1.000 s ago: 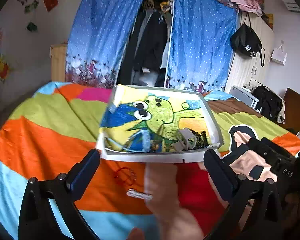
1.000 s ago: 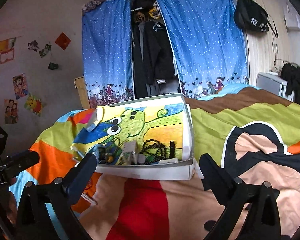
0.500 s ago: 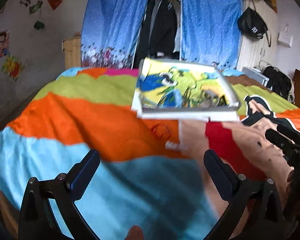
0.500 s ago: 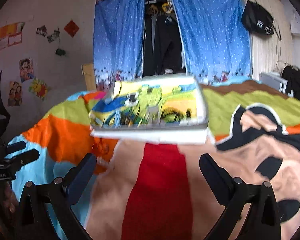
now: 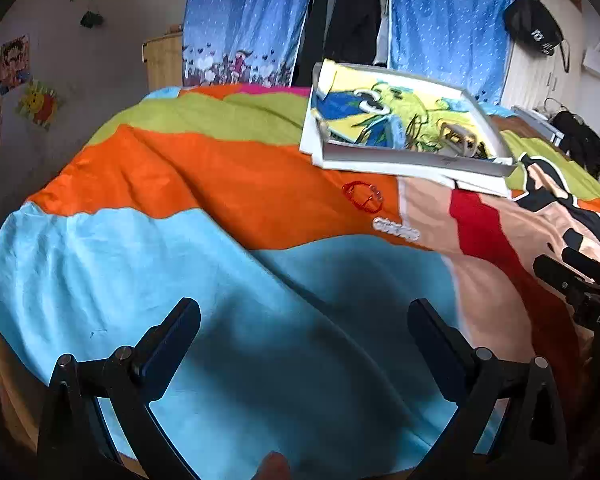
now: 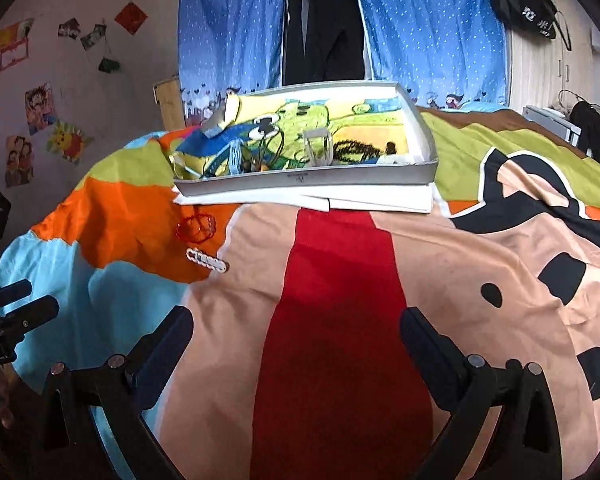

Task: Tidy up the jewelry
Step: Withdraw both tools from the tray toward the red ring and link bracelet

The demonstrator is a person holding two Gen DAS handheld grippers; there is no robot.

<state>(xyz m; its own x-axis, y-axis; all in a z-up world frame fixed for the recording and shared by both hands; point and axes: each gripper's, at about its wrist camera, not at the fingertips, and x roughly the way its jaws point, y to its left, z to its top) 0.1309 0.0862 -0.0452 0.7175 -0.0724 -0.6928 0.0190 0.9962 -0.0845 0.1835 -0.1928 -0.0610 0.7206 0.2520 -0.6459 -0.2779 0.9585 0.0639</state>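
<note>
Left wrist view: the left gripper [image 5: 304, 344] has its fingers [image 5: 172, 336] spread wide and empty above the blue part of the bed cover [image 5: 140, 264]. A red bracelet [image 5: 362, 197] and a white chain bracelet [image 5: 396, 231] lie well ahead, right of centre, near the grey tray [image 5: 412, 158].

Right wrist view: the right gripper [image 6: 296, 344] is likewise spread and empty. The red bracelet [image 6: 196, 227] and white chain bracelet [image 6: 207, 261] lie ahead to the left, before the grey tray [image 6: 308, 179] of jewelry.

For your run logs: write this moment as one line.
left gripper open, empty | right gripper open, empty | red bead bracelet, white chain bracelet on bedspread | grey tray behind
</note>
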